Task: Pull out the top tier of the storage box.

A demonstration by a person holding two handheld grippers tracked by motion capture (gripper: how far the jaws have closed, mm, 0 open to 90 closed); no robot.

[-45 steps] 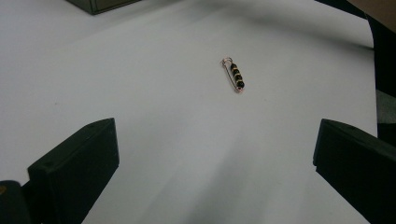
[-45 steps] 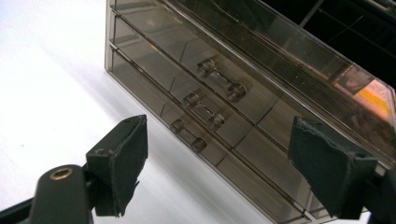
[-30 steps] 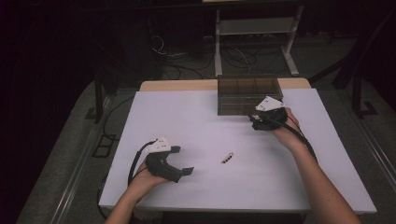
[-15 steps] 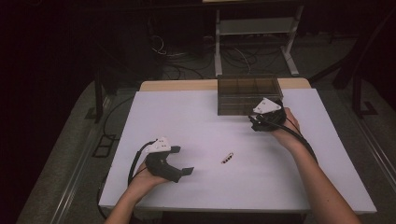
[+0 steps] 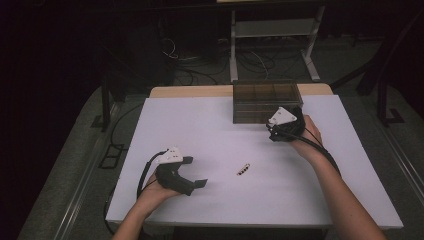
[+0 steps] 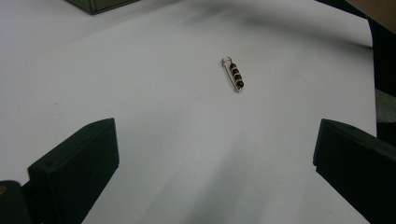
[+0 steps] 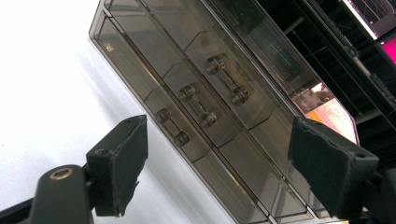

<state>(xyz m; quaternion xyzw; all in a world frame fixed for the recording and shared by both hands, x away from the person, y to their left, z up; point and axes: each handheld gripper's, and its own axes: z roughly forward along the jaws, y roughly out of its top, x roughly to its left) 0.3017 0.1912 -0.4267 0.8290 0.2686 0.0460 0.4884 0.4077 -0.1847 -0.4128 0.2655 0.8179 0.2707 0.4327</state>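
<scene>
Right gripper (jaws wide) just before the drawer box; touching nothing.

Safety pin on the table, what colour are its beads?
Black beads on a gold-toned safety pin, clearest in the left gripper view.

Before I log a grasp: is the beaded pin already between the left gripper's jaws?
No, the pin lies alone on the white table, well ahead of the left gripper, whose jaws stand wide open.
</scene>
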